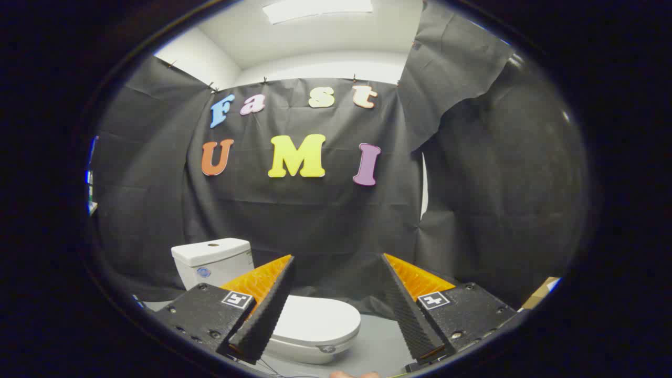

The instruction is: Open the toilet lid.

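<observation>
The gripper (336, 283) hangs in the air with its jaws spread wide and nothing between them, looking across the booth at a small white toilet (294, 315) that stands on a grey floor (378, 341) in front of the black cloth wall. The toilet lid (315, 317) lies flat and closed over the bowl, its rounded front end pointing toward the space between the fingers, while the left finger (265, 307) covers part of the lid's near side and the right finger (409, 310) stands well apart from it. The cistern (212, 260) rises behind, beyond the left finger. As I judge it, the step in hand is the approach: nothing has touched the lid yet, so the whole lift is still to do. To do it well, bring the gripper down and a little leftward until the lid's front edge sits just ahead of the fingertips, then slip one finger under the overhanging lip (the thin seam between lid and seat is hard to make out from here) and swing upward in an arc about the hinge at the cistern side, rather than pulling straight up. Pinching the rim between both fingers would also serve, provided the grip follows the arc; a toilet this light may shift if pushed sideways
</observation>
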Demonstrator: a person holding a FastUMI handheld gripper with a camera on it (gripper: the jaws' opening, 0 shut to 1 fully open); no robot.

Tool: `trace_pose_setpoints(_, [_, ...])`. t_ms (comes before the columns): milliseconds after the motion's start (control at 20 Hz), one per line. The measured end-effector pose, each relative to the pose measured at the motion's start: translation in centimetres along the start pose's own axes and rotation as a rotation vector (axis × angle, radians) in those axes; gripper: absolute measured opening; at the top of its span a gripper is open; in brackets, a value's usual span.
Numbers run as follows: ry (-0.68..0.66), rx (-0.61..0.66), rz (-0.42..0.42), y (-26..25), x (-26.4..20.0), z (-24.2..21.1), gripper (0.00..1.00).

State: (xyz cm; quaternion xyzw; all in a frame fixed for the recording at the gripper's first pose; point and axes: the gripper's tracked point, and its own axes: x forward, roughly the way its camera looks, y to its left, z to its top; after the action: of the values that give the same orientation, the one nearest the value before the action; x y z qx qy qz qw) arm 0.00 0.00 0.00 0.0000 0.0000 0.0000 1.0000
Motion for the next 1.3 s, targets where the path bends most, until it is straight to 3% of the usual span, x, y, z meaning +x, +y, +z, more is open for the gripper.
trace_pose_setpoints(1300, [0.008, 0.008, 0.005, 0.07, -0.01, 0.02, 0.99])
